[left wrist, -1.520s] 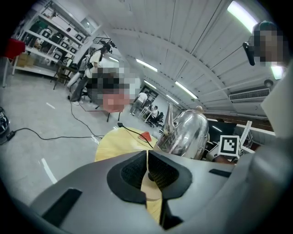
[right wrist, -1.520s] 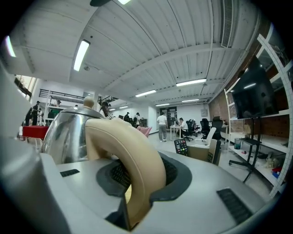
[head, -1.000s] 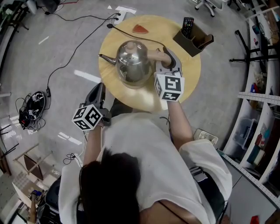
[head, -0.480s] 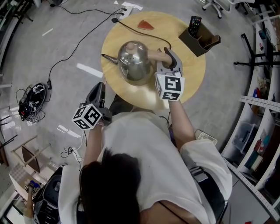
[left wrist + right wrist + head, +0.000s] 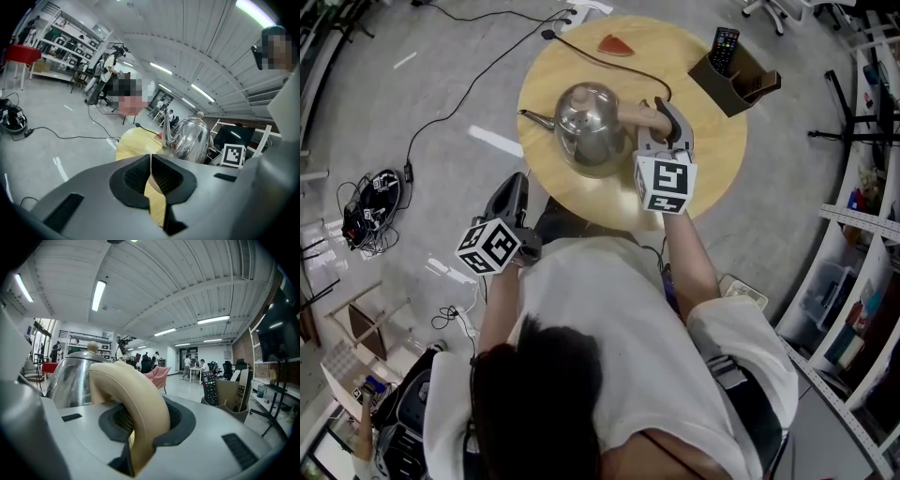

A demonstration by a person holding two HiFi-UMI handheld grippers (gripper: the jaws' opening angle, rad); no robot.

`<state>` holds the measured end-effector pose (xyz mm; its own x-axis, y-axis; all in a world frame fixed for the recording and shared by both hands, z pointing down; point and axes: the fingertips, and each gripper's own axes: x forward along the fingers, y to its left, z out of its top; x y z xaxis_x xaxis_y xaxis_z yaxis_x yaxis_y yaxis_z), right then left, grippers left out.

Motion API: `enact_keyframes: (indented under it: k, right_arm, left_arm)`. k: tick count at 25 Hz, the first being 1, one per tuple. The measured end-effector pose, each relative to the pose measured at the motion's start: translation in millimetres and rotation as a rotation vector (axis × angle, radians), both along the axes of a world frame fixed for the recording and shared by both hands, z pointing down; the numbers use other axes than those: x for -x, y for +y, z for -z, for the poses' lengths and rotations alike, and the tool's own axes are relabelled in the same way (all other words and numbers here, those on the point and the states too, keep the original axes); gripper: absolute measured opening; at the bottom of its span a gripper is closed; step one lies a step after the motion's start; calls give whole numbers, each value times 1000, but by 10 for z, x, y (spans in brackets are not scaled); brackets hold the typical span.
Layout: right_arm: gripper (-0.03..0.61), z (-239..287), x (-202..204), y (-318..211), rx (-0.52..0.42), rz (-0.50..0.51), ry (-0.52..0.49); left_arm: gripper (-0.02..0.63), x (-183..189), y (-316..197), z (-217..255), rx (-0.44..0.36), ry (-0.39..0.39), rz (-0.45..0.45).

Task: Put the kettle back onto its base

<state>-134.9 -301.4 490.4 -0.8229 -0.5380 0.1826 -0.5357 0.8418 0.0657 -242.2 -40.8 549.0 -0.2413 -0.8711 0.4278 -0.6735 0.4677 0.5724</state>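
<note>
A steel kettle (image 5: 586,127) with a thin spout and a beige handle (image 5: 639,114) stands low over the round wooden table (image 5: 712,159). My right gripper (image 5: 657,122) is shut on that handle; in the right gripper view the handle (image 5: 136,399) fills the gap between the dark pads (image 5: 180,420), and the kettle's body (image 5: 70,378) is at the left. A black cable (image 5: 609,61) runs across the table towards the kettle. The base is hidden, so I cannot tell whether the kettle rests on it. My left gripper (image 5: 510,195) hangs shut and empty off the table's near edge, its jaws (image 5: 151,173) pointing at the kettle (image 5: 190,140).
A brown holder (image 5: 741,80) with a black remote (image 5: 724,45) stands at the table's far right. A red wedge (image 5: 616,44) lies at the far edge. The cable leads to a power strip (image 5: 572,11) on the floor. Shelves (image 5: 862,234) line the right side.
The kettle and my right gripper have sunk a little towards the table. The left gripper has kept its place.
</note>
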Motion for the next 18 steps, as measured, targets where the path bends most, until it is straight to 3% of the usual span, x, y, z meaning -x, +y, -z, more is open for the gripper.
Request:
enact_keyframes:
  k: [18]
  right_arm:
    - [97,-123,-38,60,-11,10,-2]
  left_arm:
    - [32,0,-1,-90,52,-23,-23]
